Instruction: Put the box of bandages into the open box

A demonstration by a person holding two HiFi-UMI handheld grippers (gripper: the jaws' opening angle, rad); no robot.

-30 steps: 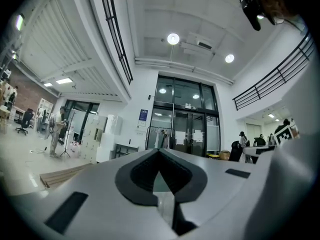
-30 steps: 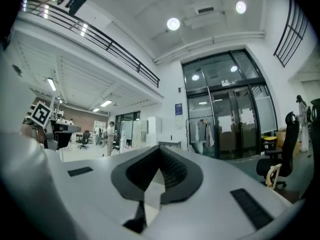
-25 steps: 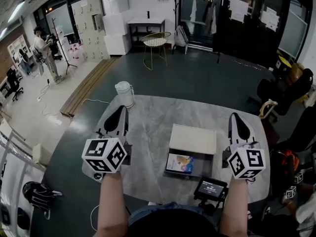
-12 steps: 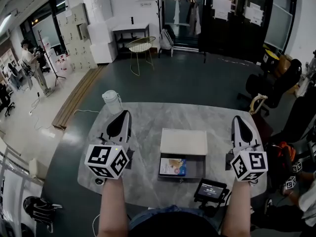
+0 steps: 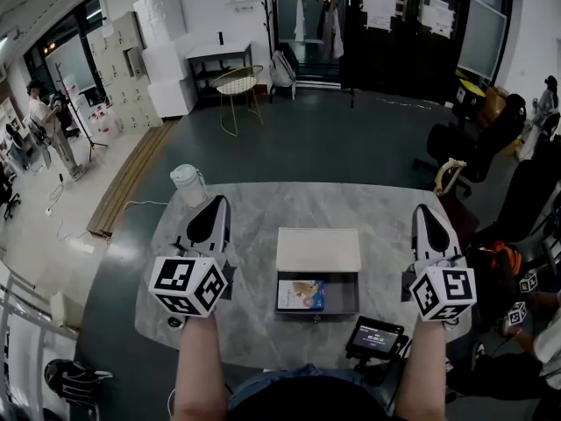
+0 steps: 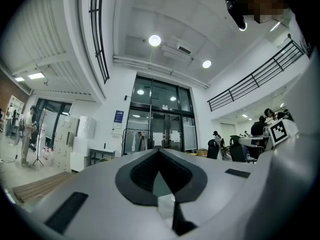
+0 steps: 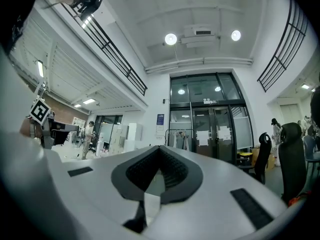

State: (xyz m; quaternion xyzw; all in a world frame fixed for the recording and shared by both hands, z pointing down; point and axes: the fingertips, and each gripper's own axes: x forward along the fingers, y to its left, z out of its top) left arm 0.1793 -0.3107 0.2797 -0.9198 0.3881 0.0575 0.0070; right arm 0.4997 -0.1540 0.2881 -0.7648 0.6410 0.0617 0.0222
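The open box (image 5: pixel 347 305) lies mid-table with its pale lid (image 5: pixel 318 249) folded back away from me. Inside it, at the left, lies the box of bandages (image 5: pixel 301 295), blue with a cartoon picture. My left gripper (image 5: pixel 216 203) hovers left of the open box, shut, nothing in it. My right gripper (image 5: pixel 427 211) hovers right of it, also shut and empty. In the left gripper view the left gripper (image 6: pixel 159 152) points at the room above the table, jaws meeting in a point. The right gripper (image 7: pixel 159 150) shows the same in the right gripper view.
A white lidded jug (image 5: pixel 187 183) stands at the grey marble table's (image 5: pixel 254 209) far left corner. A small device with a lit screen (image 5: pixel 375 336) is at the near edge, right of centre. Dark office chairs (image 5: pixel 458 143) stand beyond the table's right side.
The head view has tilted a little, so the table sits slightly lower and left in the picture. Both grippers keep their places beside the open box and stay shut.
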